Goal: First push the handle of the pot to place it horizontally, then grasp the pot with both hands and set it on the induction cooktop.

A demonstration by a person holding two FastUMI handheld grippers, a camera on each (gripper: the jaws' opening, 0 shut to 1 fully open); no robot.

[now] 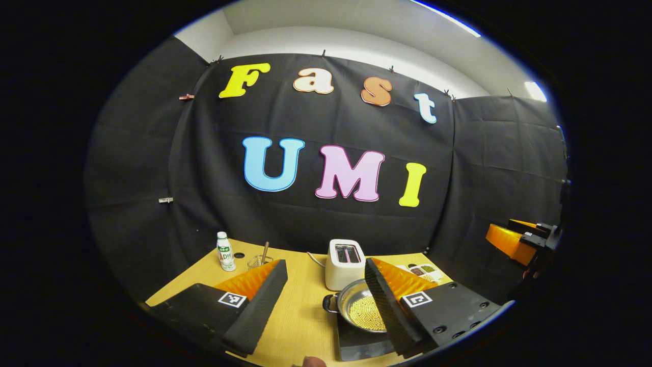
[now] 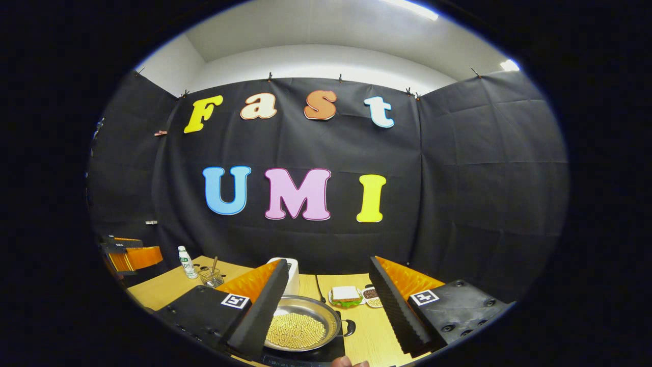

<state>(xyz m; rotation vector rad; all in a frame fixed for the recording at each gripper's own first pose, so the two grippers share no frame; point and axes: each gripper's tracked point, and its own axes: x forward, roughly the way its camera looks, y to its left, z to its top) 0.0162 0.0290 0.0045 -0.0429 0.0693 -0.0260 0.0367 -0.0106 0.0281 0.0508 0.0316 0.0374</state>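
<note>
A shallow steel pot (image 1: 356, 306) filled with small yellow grains sits on the black induction cooktop (image 1: 356, 346) on the wooden table. One of its short side handles (image 1: 329, 303) points left. My left gripper (image 1: 323, 311) hangs open above the table, left of and apart from the pot. In the right gripper view the pot (image 2: 300, 321) rests on the cooktop (image 2: 305, 358), with a side handle (image 2: 349, 326) pointing right. My right gripper (image 2: 328, 311) is open above it and holds nothing. Each gripper also appears farther off: the right gripper (image 1: 514, 239), the left gripper (image 2: 130, 255).
A white toaster (image 1: 345, 262) stands just behind the pot. A small bottle (image 1: 224, 251) and a wire holder (image 1: 261, 261) with a stick are at the back left. A sandwich (image 2: 346, 295) and small dishes (image 2: 372, 295) lie right of the toaster.
</note>
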